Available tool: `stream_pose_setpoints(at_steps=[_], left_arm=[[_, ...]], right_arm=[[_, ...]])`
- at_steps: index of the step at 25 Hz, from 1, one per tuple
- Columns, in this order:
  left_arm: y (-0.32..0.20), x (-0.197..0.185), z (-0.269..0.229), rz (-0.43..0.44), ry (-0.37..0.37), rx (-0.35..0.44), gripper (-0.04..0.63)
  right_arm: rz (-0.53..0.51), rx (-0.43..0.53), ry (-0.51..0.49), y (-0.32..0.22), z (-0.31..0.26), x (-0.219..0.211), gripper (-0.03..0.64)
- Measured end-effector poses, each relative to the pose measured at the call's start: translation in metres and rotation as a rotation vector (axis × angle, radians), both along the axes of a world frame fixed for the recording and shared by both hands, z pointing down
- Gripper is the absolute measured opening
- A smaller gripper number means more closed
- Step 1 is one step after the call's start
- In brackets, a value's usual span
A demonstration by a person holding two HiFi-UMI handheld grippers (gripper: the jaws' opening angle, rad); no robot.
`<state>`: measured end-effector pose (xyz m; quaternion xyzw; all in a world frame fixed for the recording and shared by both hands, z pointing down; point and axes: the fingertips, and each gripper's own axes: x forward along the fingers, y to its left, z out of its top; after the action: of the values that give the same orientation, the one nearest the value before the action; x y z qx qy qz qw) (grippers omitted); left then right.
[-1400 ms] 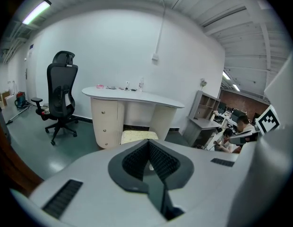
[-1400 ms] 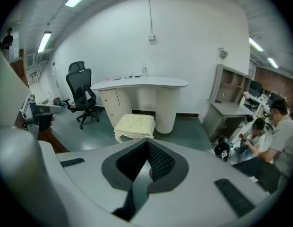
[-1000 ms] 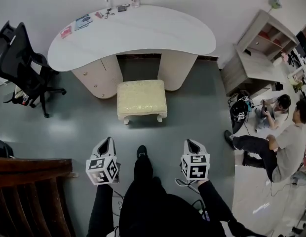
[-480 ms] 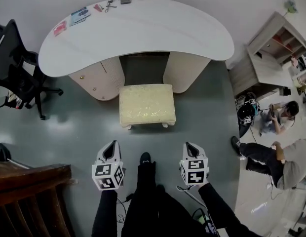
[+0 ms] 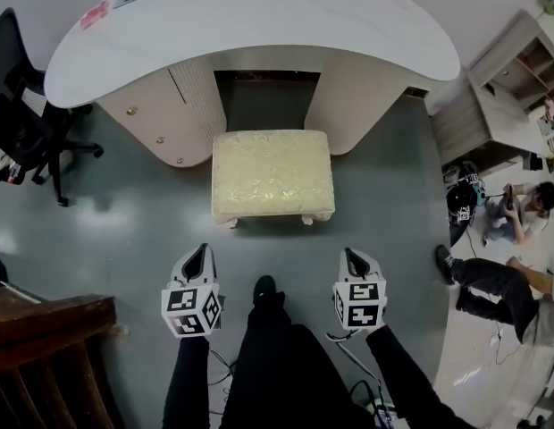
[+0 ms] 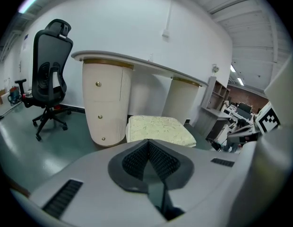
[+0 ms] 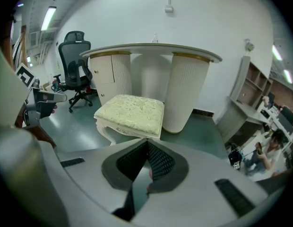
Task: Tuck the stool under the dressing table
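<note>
Closer than a second before, the stool (image 5: 272, 175) and dressing table (image 5: 259, 25) filled more of the head view. The stool stood at twelve o'clock, its far edge just at the knee gap (image 5: 266, 101). Left gripper (image 5: 199, 252) and right gripper (image 5: 351, 255) hung at six o'clock, jaws together, empty. Pushing its near edge evenly should keep it straight.

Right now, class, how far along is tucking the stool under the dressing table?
Done: nothing visible; the stool stands outside the knee gap of the dressing table, facing it. In hand: nothing; left gripper and right gripper hang short of it, jaws shut, empty. Left: take hold and push it in.
</note>
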<state>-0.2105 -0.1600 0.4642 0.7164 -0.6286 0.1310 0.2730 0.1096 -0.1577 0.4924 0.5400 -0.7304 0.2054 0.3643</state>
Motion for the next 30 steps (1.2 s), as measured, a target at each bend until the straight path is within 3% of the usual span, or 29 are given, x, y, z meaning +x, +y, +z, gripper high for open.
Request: stream_pose_setpoints(at_steps=[18,30], left_arm=[[-0.026,-0.007,0.189,-0.007,-0.024,-0.001,0.008],[-0.049,-0.012,0.253,-0.025,-0.045,0.039,0.008]], right_arm=[[-0.006,0.100,-0.025,-0.044,0.165,0.008,0.005],[-0.019,0.175,-0.032,-0.070,0.221,-0.001,0.005]])
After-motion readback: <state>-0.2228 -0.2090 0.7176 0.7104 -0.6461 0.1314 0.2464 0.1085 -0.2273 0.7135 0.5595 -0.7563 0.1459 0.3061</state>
